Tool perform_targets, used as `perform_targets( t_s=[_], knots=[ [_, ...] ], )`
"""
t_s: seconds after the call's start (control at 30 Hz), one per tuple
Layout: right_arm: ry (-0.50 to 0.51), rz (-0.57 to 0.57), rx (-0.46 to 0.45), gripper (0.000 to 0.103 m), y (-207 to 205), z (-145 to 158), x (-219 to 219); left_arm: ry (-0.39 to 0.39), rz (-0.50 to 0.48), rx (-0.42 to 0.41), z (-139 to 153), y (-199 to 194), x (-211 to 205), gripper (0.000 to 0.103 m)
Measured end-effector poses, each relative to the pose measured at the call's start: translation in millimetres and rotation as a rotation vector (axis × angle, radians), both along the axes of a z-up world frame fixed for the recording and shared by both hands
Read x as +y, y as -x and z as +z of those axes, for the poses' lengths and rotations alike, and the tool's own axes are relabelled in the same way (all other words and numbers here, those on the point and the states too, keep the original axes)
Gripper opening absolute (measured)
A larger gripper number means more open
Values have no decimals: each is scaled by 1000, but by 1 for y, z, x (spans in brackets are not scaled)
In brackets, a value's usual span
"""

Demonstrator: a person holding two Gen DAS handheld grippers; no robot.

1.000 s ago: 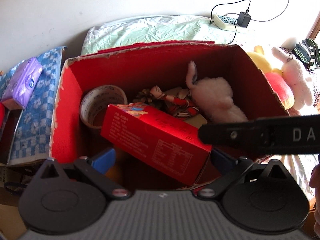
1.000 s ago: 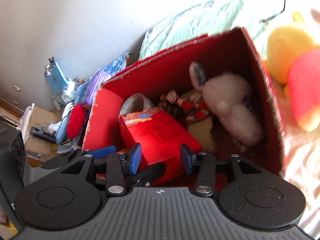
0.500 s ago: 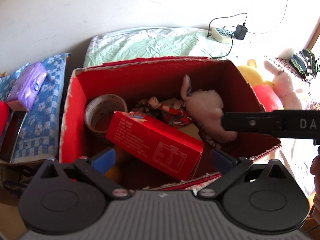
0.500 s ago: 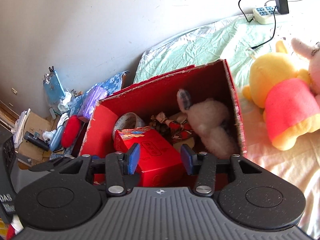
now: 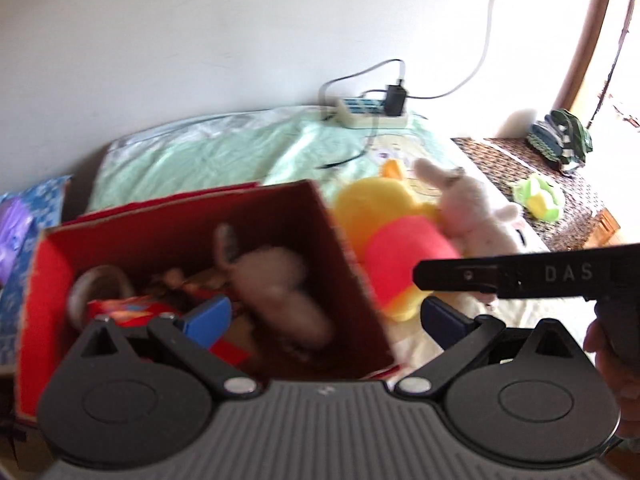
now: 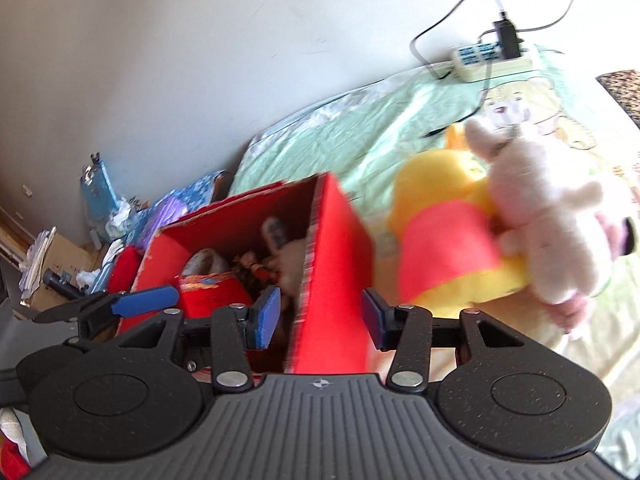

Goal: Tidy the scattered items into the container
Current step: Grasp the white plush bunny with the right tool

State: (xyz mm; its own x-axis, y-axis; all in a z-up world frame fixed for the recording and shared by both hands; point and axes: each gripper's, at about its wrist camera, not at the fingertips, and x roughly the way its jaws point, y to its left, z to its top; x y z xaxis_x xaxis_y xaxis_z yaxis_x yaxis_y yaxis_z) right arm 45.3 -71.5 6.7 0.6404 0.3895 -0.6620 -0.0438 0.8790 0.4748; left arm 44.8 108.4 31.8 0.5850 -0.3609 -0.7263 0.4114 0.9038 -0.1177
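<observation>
On the bed, the red cardboard box (image 6: 332,248) sits below both tools, already holding a white plush (image 5: 280,284), a red carton (image 5: 132,308) and a tape roll (image 5: 98,288). Right of the box lie a yellow bear (image 6: 444,240) and a white rabbit plush (image 6: 536,216), touching each other. The left tool (image 5: 324,316) and right tool (image 6: 316,316) hover released, jaws spread, grasping nothing.

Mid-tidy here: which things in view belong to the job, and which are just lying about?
Job:
red box, the container
yellow plush bear on the bed
white plush rabbit leaning on it
small green toy

Lying about:
power strip
folded striped clothes
</observation>
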Motion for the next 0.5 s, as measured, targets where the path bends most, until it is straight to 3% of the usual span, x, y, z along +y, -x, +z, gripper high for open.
perform_targets(
  t_s=[0.17,0.4,0.5],
  knots=[
    [17,-71,7,48,-1,-4,-53,10,-47,9,-10,-5,-57,101],
    [71,-127,-2,49,-11,-7,-107,124,-70,-1,-27,-21,-118,101],
    [91,-141,-9,52,-21,-8,-129,115,-77,6,-39,-32,-141,101]
  ],
)
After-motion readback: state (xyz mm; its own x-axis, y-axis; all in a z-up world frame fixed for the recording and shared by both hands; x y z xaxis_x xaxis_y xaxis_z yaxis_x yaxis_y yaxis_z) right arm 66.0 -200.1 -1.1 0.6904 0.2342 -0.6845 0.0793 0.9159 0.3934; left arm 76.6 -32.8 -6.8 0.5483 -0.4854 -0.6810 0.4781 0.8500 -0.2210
